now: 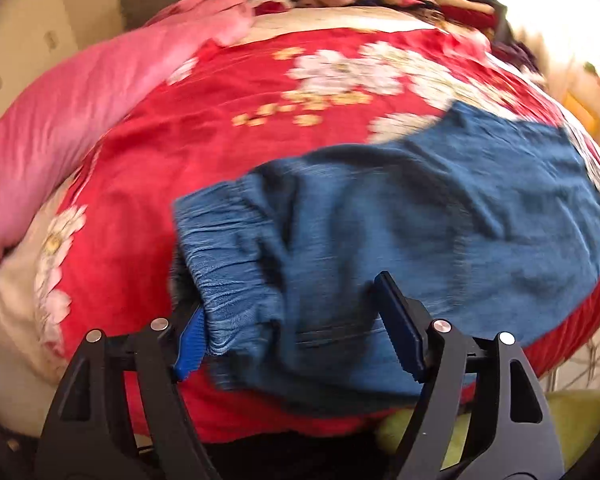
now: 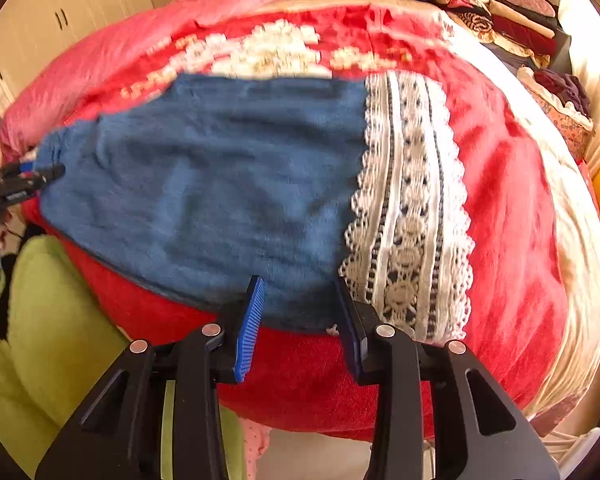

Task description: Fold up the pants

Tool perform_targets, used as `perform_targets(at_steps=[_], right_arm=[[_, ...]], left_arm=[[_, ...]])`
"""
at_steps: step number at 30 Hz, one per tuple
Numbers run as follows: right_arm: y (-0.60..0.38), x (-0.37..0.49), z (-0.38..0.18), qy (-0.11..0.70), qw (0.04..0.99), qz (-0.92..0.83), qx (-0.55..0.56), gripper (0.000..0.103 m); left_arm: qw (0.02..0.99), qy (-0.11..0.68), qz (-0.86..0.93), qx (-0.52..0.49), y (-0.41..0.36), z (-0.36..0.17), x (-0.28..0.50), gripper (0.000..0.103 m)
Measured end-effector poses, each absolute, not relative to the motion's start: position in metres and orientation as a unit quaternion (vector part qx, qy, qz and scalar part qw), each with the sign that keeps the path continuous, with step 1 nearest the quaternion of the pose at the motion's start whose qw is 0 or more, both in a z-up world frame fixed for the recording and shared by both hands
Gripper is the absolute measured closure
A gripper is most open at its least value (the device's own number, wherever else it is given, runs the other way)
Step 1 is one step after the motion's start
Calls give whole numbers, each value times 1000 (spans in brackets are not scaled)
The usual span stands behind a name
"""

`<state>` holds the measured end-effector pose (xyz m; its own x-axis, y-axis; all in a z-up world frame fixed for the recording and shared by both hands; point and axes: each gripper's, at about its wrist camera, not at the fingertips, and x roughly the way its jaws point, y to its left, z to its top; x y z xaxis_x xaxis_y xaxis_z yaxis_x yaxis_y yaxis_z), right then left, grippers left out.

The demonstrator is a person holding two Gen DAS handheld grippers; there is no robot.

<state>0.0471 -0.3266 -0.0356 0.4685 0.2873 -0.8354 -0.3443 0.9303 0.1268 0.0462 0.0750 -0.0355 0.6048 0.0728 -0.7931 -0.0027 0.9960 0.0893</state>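
We have the blue pants [image 2: 204, 184] spread flat on the red flowered blanket [image 2: 511, 208], close to its near edge, and we judge they lie there so that both ends can be reached for a fold. Our left gripper [image 1: 296, 324] sits at the gathered waistband [image 1: 220, 240] end of the pants; its 2 blue pads [image 1: 190, 344] stand wide apart with the waistband cloth bunched between them and against the left pad, so it is released, not clamped, and likely poised to pinch that edge. Our right gripper [image 2: 300, 320] hovers at the near hem of the pants, beside the white lace trim [image 2: 411, 216] that ends the leg; its pads also stand apart, with blue cloth just ahead of them and nothing gripped. Beyond the pants, toward the far side of the blanket, we see a pink quilt [image 1: 80, 96] and a pile of folded clothes [image 2: 511, 12]. Both views are smeared by motion, so we cannot tell whether the pants are already folded leg over leg, or how many layers lie there. In the left view the lace end is cut off at the picture's edge, and the green fabric [image 2: 60, 320] below the blanket is only partly shown.
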Motion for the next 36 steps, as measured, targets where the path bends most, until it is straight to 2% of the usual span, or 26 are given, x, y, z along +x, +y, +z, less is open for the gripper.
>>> perform_targets(at_steps=[2, 5, 10, 13, 16, 21, 28, 34, 35, 36], right_arm=[[-336, 51, -24, 461, 870, 175, -13, 57], [-347, 60, -14, 445, 881, 158, -5, 57], [-363, 82, -5, 434, 890, 140, 19, 57], [-376, 104, 3, 423, 895, 131, 49, 56], [-389, 127, 7, 417, 898, 116, 74, 56], [-403, 166, 4, 426, 889, 127, 110, 56], [-404, 202, -24, 455, 867, 158, 127, 56], [-403, 215, -61, 483, 844, 180, 150, 56], [-403, 214, -63, 482, 844, 184, 150, 63], [-401, 212, -65, 476, 845, 193, 148, 68]], left_arm=[[894, 446, 30, 11, 93, -33, 45, 36], [894, 445, 61, -11, 116, -28, 38, 29], [896, 432, 62, -79, 145, -15, 29, 29], [912, 402, 54, -70, 135, 13, 30, 28], [926, 373, 20, -56, 109, 45, 43, 22], [925, 374, -61, -25, 48, 63, 93, 19], [886, 436, -160, -15, -26, 15, 176, 19], [859, 485, -163, -12, -47, -38, 226, 19], [852, 498, -160, -14, -49, -49, 231, 21], [849, 505, -158, -17, -51, -56, 233, 37]])
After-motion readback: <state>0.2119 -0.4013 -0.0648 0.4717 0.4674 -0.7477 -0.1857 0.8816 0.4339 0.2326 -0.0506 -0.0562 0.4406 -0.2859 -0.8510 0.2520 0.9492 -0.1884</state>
